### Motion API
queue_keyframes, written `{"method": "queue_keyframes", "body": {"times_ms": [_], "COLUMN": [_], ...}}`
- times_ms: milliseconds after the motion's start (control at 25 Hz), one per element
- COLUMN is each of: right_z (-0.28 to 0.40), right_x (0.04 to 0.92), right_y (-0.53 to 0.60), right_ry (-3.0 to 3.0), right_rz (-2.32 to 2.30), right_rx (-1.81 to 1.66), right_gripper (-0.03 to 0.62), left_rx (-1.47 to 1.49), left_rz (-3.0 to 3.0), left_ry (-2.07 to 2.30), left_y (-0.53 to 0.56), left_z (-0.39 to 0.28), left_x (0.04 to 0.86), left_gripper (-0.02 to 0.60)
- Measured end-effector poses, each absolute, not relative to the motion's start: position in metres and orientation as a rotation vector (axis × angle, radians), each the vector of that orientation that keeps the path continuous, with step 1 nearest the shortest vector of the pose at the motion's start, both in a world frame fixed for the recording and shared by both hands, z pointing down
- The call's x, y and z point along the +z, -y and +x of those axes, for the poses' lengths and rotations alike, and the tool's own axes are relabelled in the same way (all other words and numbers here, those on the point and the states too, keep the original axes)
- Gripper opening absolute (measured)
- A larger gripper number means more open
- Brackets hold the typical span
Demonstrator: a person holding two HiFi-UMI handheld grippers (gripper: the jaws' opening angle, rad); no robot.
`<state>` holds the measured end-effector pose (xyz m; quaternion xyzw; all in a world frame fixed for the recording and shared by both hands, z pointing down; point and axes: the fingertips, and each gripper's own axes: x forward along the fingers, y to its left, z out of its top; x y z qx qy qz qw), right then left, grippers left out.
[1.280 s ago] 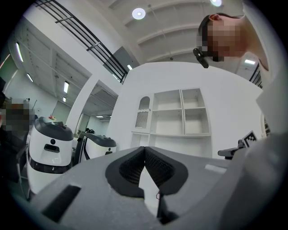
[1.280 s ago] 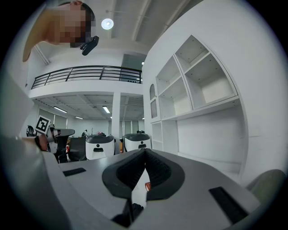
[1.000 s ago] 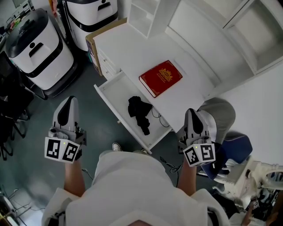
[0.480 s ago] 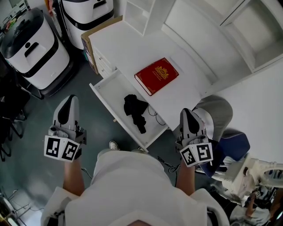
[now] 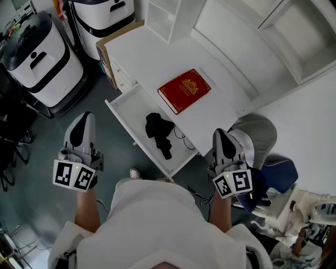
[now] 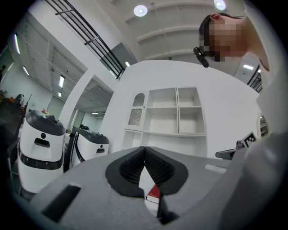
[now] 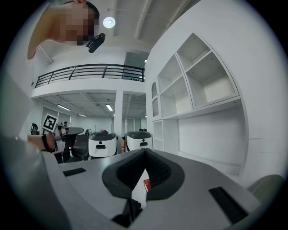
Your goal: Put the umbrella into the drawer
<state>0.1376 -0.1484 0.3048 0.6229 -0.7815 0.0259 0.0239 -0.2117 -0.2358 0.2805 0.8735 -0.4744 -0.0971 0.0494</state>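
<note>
The black folded umbrella [image 5: 159, 134] lies inside the open white drawer [image 5: 127, 106], which is pulled out from the desk toward me. My left gripper [image 5: 85, 115] hangs over the floor to the left of the drawer, shut and empty. My right gripper [image 5: 219, 133] hovers by the drawer's right end, near the desk edge, also shut with nothing in it. In the left gripper view the pads meet at the left gripper [image 6: 144, 148]. The right gripper view shows the right gripper [image 7: 145, 151] closed the same way. Neither gripper touches the umbrella.
A red book [image 5: 184, 90] lies on the white desk [image 5: 147, 58] behind the drawer. White shelves [image 5: 173, 16] stand at the back. Two white-and-black machines [image 5: 37, 58] stand on the floor at left. A grey chair [image 5: 260, 134] is at right. A thin cable [image 5: 185, 137] trails beside the umbrella.
My left gripper has edged a little toward the drawer. The right gripper has held its place. The umbrella stays where it lay, and both grippers remain shut.
</note>
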Motion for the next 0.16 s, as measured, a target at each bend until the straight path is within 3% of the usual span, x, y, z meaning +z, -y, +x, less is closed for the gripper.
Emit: {"method": "queue_keyframes", "body": {"times_ms": [160], "right_z": [0.1449], "right_x": [0.3022], "right_y": [0.1466], "right_ry": [2.428], "right_rz": [1.921], "right_rx": [0.074], "right_gripper": [-0.002], "left_rx": [-0.29], "left_rz": [2.661], "left_ry": [1.449], "left_y": [0.2326], "left_z": [-0.2034], "left_x": [0.2784], "left_gripper": [0.014]}}
